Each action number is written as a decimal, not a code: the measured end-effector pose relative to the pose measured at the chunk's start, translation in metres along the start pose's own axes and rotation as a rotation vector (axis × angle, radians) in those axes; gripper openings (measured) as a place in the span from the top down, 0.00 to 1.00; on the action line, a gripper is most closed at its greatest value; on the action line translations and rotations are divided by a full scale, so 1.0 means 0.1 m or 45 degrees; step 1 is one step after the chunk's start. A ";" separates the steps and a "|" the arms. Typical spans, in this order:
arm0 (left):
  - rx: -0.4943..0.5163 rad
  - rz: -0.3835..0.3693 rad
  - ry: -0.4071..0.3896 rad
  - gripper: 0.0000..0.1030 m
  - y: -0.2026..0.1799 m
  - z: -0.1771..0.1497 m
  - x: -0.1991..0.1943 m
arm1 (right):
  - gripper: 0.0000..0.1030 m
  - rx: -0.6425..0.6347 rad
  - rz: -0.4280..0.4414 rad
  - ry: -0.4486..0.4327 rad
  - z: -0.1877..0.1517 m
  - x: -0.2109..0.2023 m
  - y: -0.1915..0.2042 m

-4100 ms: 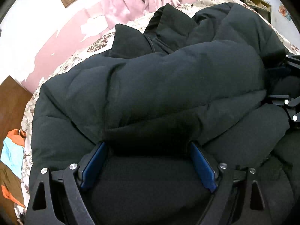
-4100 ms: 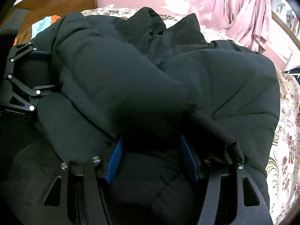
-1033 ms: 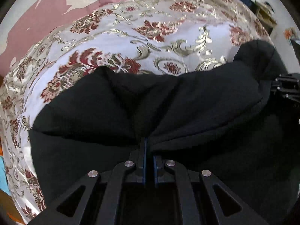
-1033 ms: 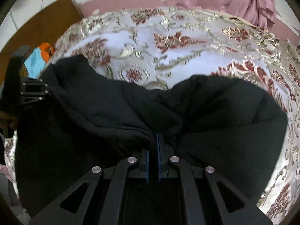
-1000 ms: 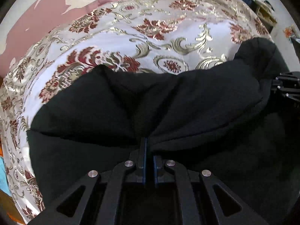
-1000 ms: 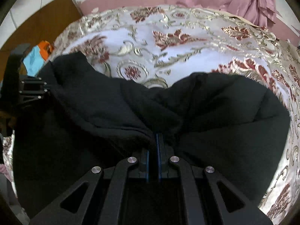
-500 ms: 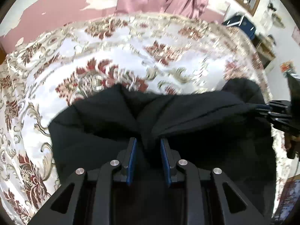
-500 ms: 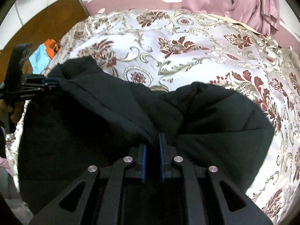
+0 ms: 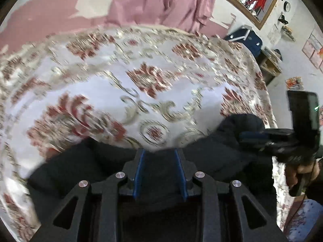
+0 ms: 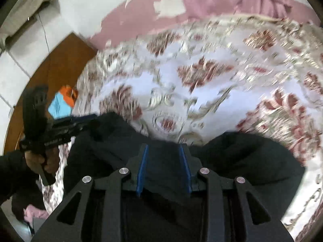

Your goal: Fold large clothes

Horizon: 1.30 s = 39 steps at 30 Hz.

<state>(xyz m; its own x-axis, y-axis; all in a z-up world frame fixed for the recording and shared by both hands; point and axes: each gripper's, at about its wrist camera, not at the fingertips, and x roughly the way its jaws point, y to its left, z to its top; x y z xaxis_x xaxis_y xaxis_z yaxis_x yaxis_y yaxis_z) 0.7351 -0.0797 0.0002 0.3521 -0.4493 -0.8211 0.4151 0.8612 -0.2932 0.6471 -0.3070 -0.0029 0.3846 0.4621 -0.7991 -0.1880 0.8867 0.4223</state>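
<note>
Black coat laid folded at bedspread near edge; L gripper & R gripper jaws opening, cloth loose between, being released.

Place: a bedroom in a home.
Bed: a wide floral bedspread in white, red and gold fills both views.
Walls: peeling pink paint, pink curtain.
Furnishings: framed mirror, wooden headboard, low shelf.
Clutter: orange and blue clothing.

The jacket lies on the bed, curtain behind, cabinet at right.
</note>
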 end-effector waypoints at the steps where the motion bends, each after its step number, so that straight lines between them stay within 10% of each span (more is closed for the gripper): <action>1: 0.010 -0.038 0.004 0.72 -0.03 -0.07 0.03 | 0.78 -0.012 0.001 0.066 -0.08 0.11 0.01; 7: 0.199 -0.114 0.190 0.79 -0.23 -0.56 0.33 | 0.90 -0.104 -0.067 0.294 -0.41 0.38 -0.01; 16: 0.134 0.022 0.433 0.96 -0.12 -0.34 0.96 | 1.00 -0.102 -0.186 0.392 -0.22 0.84 -0.09; 25: 0.225 0.157 0.335 0.96 -0.23 -0.46 1.21 | 1.00 -0.134 -0.254 0.341 -0.21 1.24 -0.08; 33: 0.127 0.095 0.217 0.96 -0.32 -0.67 0.73 | 1.00 -0.164 -0.278 0.310 -0.37 0.96 0.07; 39: 0.111 0.136 0.335 0.96 -0.26 -0.75 0.92 | 1.00 -0.222 -0.350 0.329 -0.44 1.10 0.17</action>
<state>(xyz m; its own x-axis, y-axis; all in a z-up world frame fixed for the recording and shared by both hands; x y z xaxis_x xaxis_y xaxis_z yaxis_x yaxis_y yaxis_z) 0.6940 -0.1252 -0.1047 0.1726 -0.2706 -0.9471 0.4617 0.8716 -0.1648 0.6461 -0.2407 -0.1022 0.2067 0.1760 -0.9624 -0.2688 0.9560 0.1171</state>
